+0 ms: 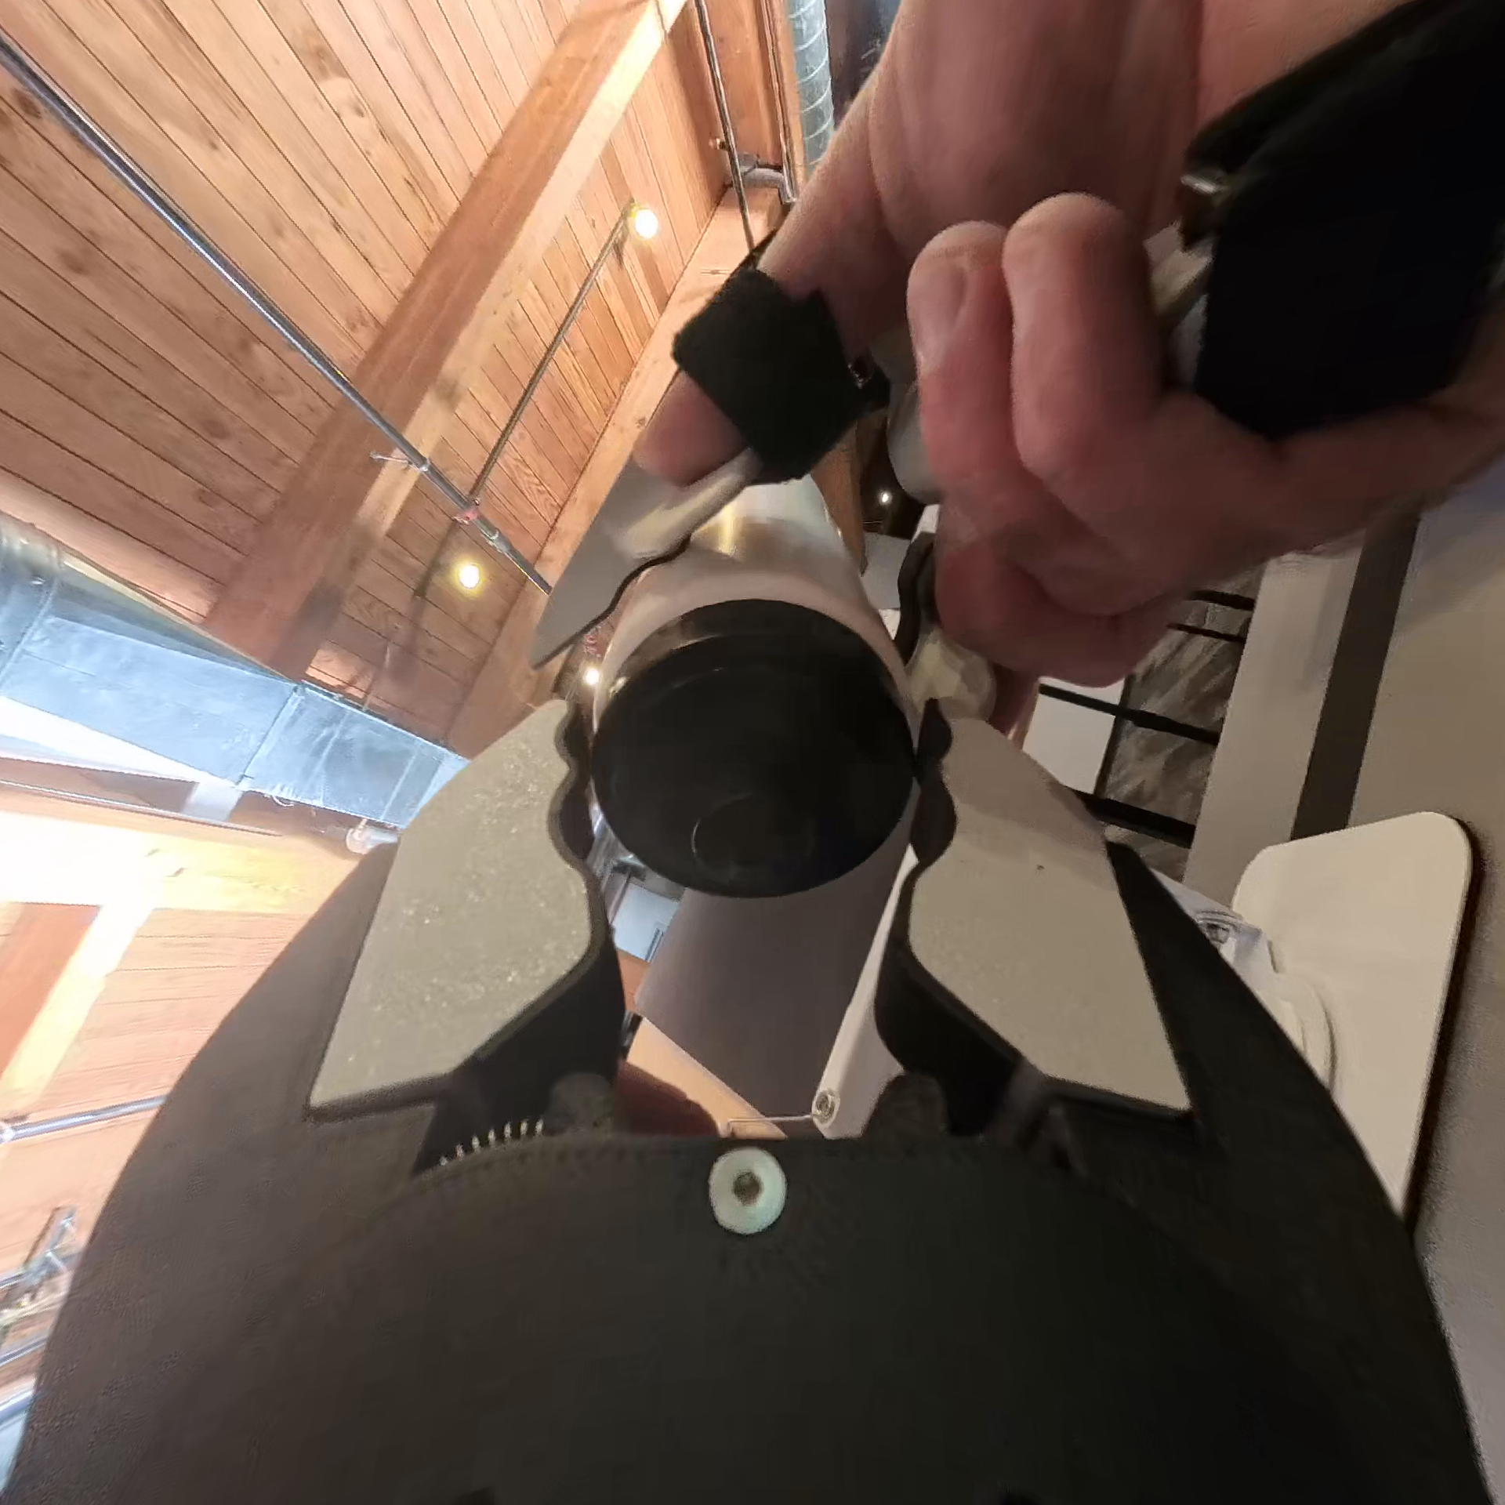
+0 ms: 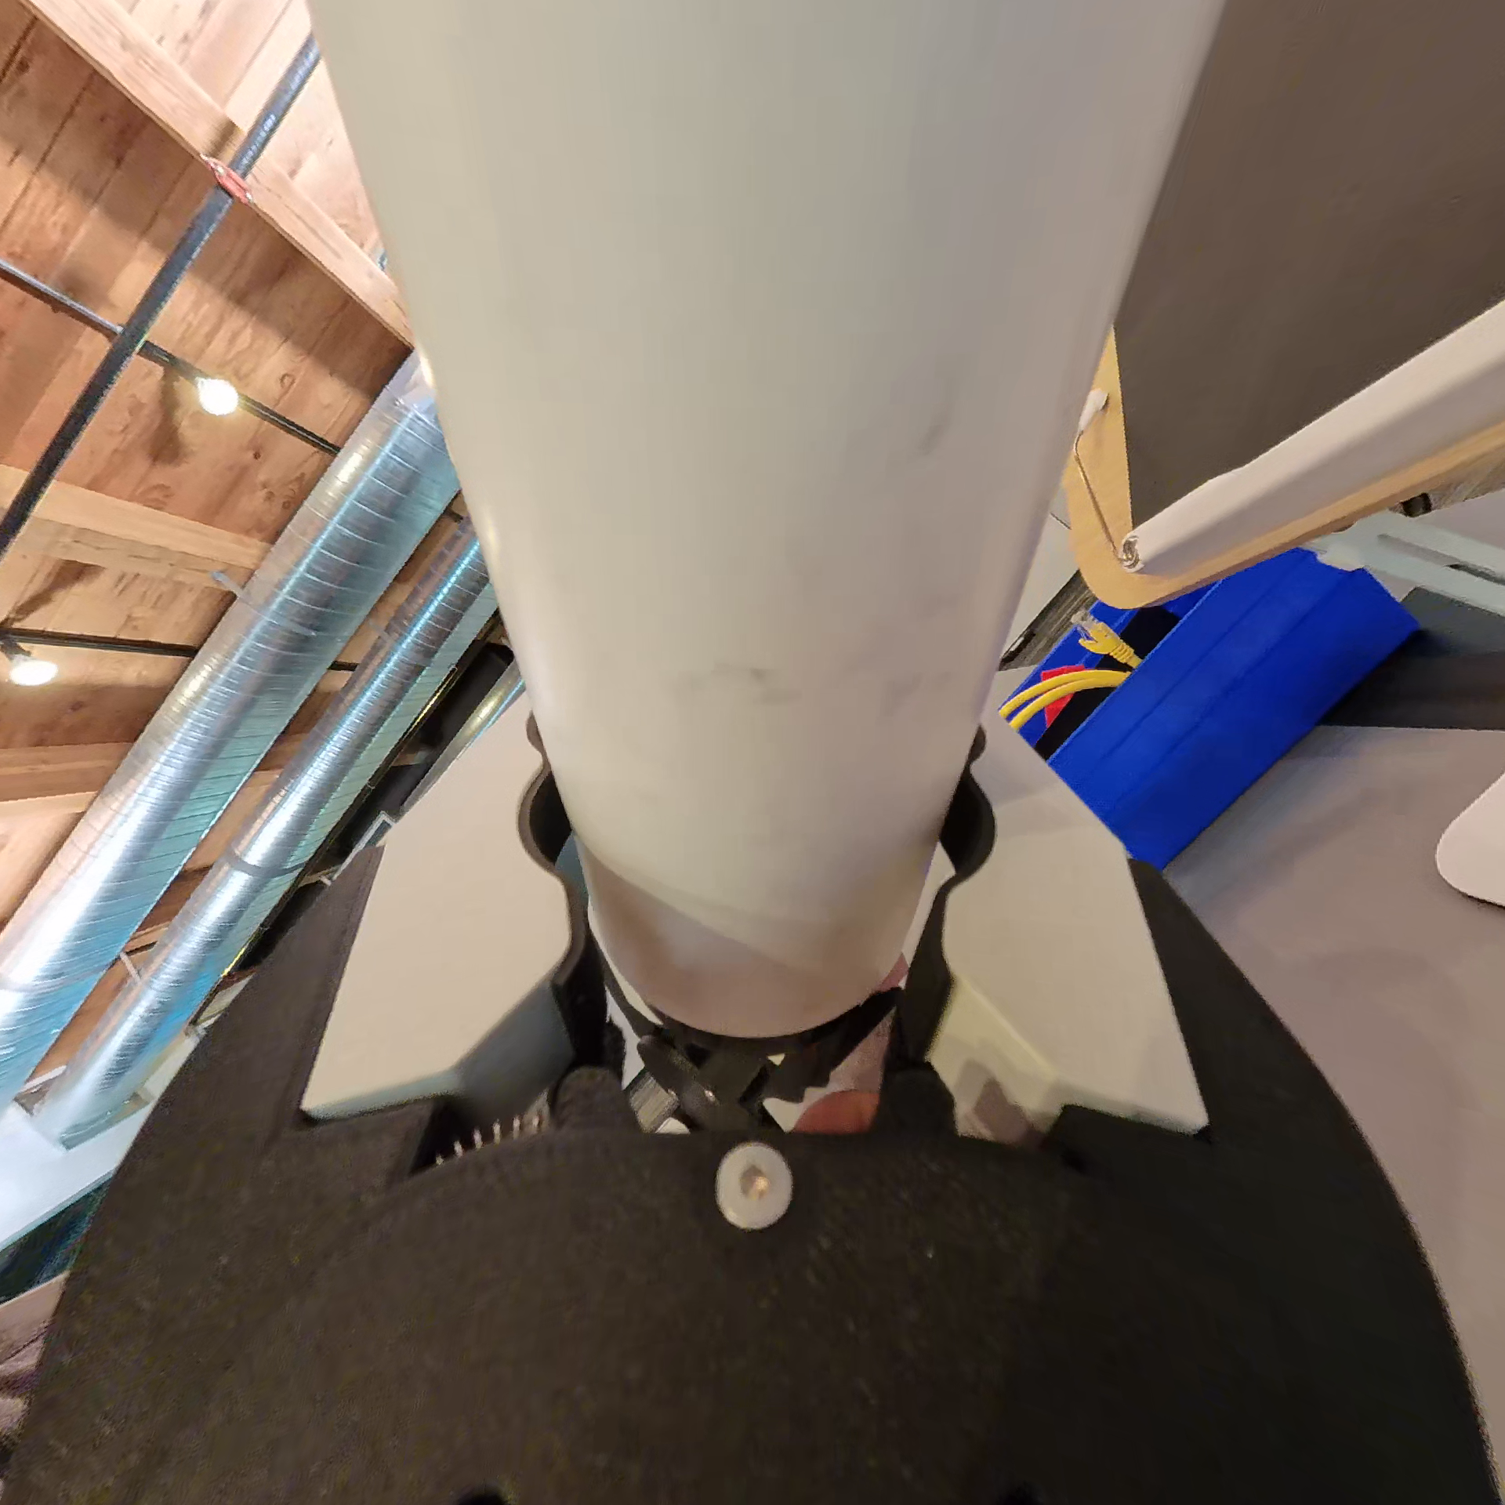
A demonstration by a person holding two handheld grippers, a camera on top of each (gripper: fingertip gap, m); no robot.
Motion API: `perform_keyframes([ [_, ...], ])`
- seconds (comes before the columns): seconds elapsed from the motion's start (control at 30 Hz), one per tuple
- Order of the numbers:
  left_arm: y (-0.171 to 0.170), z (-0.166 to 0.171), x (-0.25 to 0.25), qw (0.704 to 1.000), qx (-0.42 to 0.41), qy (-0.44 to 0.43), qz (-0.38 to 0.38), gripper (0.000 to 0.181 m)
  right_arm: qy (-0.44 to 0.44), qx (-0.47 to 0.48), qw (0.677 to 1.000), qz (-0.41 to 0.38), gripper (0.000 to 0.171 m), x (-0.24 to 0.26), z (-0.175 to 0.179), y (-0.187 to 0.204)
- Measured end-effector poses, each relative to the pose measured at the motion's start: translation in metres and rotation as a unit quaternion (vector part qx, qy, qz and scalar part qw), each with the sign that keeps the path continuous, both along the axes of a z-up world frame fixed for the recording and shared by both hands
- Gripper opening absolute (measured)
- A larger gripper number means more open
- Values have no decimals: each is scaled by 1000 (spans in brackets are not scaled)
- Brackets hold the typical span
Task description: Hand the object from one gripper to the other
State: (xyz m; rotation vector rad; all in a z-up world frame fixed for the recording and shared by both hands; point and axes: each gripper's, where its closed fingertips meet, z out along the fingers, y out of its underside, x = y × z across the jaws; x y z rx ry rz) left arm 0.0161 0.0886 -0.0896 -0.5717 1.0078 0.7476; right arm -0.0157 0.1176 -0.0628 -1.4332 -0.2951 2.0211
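White bottle point(image 2: 733, 407) top cut off by frame edge; hand point(image 1: 1099, 366) blurred (wrist out of frame).

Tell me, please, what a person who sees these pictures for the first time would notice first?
First comes the white bottle, which fills the middle of the right wrist view and runs away from the right hand-held gripper that clamps it. In the left wrist view its black cap sits between the fingertips of the left hand-held gripper, with a hand behind it. A wooden ceiling lies behind.
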Motion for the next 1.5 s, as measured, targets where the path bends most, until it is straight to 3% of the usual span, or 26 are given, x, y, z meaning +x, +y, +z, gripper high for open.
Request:
perform_keyframes([
  [1.5,-23,31,4,1000,-4,22,7,75,-23,130,991,13,97,11,12,-14],
])
